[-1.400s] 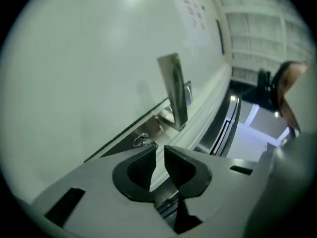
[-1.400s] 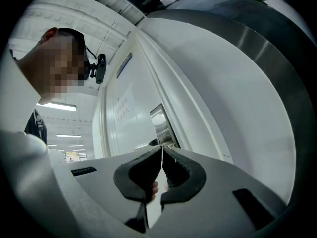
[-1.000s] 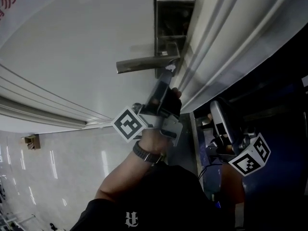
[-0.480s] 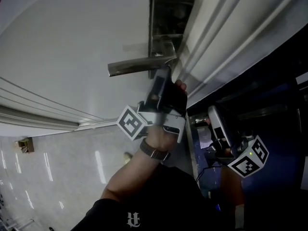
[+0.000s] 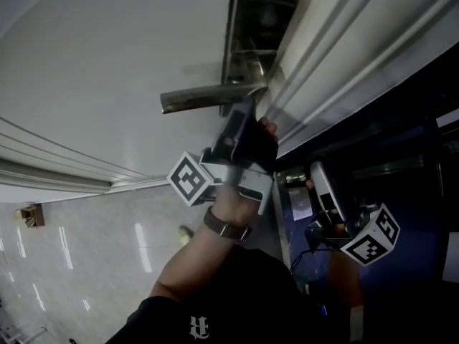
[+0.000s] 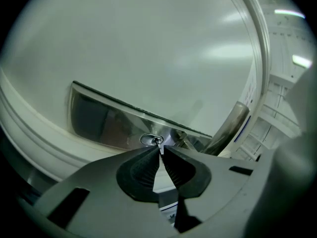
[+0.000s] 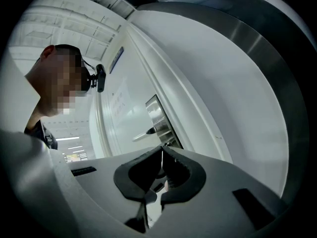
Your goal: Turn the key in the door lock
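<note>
To the left of the left gripper, the smooth white door runs wide and bare, so open room is left on that side. Directly ahead of its tips a brushed-metal lock plate with straight edges is fixed, and an oval keyhole ring is set into it. A thin silver key is seated there, and the ribbed black pads have just been closing on it. It appears to be pinched between the tips, though the key is so small that the contact is hard to judge. Just to the right in the left gripper view, the rounded metal lever handle is found close by. Beyond it the space is narrowed by the ridged white door frame. Further right and well apart, the right gripper is held with its jaws brought together on nothing, and the same lock plate is seen ahead of it.
</note>
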Motion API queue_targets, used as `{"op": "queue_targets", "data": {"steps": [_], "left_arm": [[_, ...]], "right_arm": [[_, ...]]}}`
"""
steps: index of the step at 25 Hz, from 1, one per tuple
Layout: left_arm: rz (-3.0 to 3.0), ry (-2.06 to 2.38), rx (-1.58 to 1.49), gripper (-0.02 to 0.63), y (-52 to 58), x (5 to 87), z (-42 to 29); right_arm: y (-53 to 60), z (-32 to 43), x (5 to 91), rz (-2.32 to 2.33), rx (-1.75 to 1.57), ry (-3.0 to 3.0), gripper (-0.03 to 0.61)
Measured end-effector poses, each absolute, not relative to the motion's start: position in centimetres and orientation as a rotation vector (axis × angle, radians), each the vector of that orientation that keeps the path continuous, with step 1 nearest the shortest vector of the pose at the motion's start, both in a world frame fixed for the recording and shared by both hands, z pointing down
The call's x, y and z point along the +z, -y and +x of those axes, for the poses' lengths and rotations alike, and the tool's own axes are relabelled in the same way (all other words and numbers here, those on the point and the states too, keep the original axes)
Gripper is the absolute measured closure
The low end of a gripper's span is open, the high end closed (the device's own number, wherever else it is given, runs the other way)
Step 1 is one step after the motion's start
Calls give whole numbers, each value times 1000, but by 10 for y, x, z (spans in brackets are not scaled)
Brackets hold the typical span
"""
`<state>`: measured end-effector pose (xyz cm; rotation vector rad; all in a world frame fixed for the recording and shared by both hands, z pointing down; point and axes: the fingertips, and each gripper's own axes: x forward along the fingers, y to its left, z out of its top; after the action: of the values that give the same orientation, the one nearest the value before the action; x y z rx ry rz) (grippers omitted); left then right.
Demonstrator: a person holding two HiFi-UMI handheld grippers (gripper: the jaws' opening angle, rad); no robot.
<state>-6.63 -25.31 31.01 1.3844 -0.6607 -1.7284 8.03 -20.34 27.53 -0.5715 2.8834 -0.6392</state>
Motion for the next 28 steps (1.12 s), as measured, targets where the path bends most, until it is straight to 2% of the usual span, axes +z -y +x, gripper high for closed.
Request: {"op": "queue_targets", "data": {"steps": [19,28], "left_arm": [[1750,1451,-981,578,253,304,-63],[1938,1885,-487,569,253,303,-60]], "right_arm": [[179,77,261,-344,-612,-2841,561],[174,77,256,-302,-606,-2809,561]]}}
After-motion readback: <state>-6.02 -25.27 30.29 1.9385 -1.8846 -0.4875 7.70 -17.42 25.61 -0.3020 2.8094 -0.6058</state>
